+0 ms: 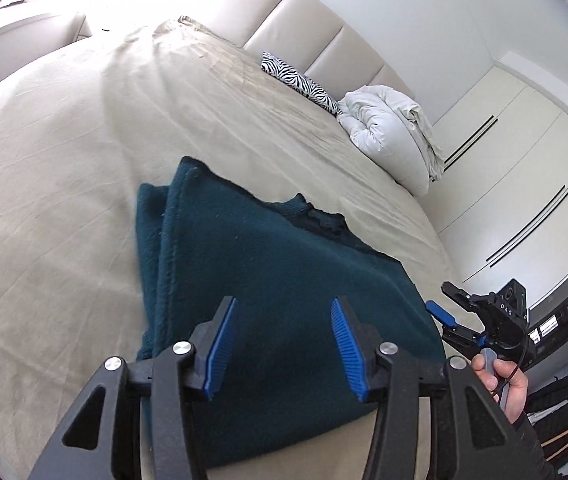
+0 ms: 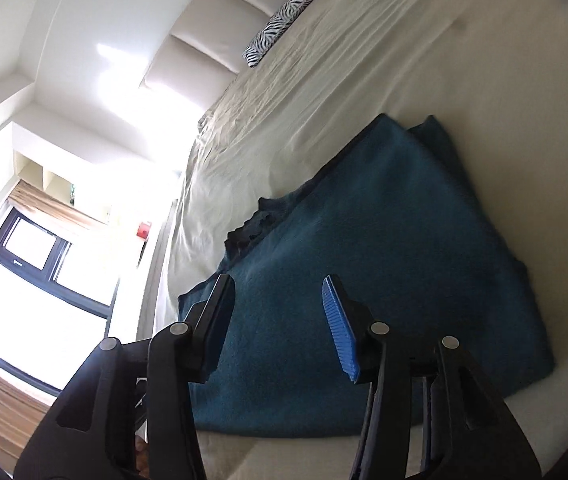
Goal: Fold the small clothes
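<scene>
Teal folded garment (image 1: 268, 288) flat on beige bed (image 1: 64, 168), both tools (image 1: 284, 344) (image 2: 280, 328) released above it

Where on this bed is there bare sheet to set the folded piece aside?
The wide stretch of beige sheet left of the dark teal knitted garment, up toward the padded headboard, is free. A band between the garment and the zebra-striped cushion is also bare. It is crowded by the rumpled white duvet and the bed's near edge, where both open grippers hover.
</scene>
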Demonstrator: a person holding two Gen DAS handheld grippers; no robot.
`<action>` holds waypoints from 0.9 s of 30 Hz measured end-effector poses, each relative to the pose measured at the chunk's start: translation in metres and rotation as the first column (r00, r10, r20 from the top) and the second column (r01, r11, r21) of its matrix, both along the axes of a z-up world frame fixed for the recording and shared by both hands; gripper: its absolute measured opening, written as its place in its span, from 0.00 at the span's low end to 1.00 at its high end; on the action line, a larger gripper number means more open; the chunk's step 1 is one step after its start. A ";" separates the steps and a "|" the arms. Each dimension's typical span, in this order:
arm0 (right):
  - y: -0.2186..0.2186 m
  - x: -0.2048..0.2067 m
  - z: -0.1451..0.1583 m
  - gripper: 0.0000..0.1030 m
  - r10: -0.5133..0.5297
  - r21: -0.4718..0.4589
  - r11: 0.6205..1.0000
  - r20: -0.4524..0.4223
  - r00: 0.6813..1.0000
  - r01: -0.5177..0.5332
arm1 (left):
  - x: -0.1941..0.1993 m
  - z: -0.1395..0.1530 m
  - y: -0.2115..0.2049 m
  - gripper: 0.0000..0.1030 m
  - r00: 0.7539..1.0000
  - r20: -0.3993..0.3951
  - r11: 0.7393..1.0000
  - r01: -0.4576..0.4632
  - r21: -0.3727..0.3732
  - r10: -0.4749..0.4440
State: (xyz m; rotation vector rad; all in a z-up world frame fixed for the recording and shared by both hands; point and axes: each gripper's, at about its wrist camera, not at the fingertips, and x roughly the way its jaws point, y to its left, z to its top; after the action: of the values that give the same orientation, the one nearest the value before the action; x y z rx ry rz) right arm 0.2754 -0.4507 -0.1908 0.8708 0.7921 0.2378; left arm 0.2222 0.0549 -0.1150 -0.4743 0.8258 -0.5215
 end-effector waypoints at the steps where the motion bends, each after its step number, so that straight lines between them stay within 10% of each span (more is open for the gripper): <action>1: 0.019 0.018 -0.002 0.44 0.048 -0.006 0.999 0.000 0.999 -0.048 | 0.009 0.001 -0.009 0.49 1.000 0.000 1.000 0.006 0.005 -0.006; 9: 0.117 0.098 -0.039 0.44 0.205 0.070 0.977 -0.091 0.975 -0.199 | 0.078 -0.034 -0.037 0.50 0.997 -0.074 0.991 -0.021 0.130 0.031; 21: -0.047 0.072 -0.074 0.31 -0.146 0.186 0.971 -0.037 0.989 0.150 | 0.078 -0.059 0.008 0.25 0.996 -0.090 0.997 -0.035 -0.070 0.028; 27: -0.049 0.021 -0.028 0.45 -0.193 -0.091 0.977 -0.002 0.981 0.192 | 0.035 -0.030 0.052 0.72 0.986 -0.047 0.983 -0.162 -0.088 0.159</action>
State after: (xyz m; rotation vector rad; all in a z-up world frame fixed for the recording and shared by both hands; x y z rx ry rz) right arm 0.2960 -0.4999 -0.2189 0.8574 0.7179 0.0256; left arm 0.2572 0.1065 -0.1452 -0.6323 0.7963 -0.4027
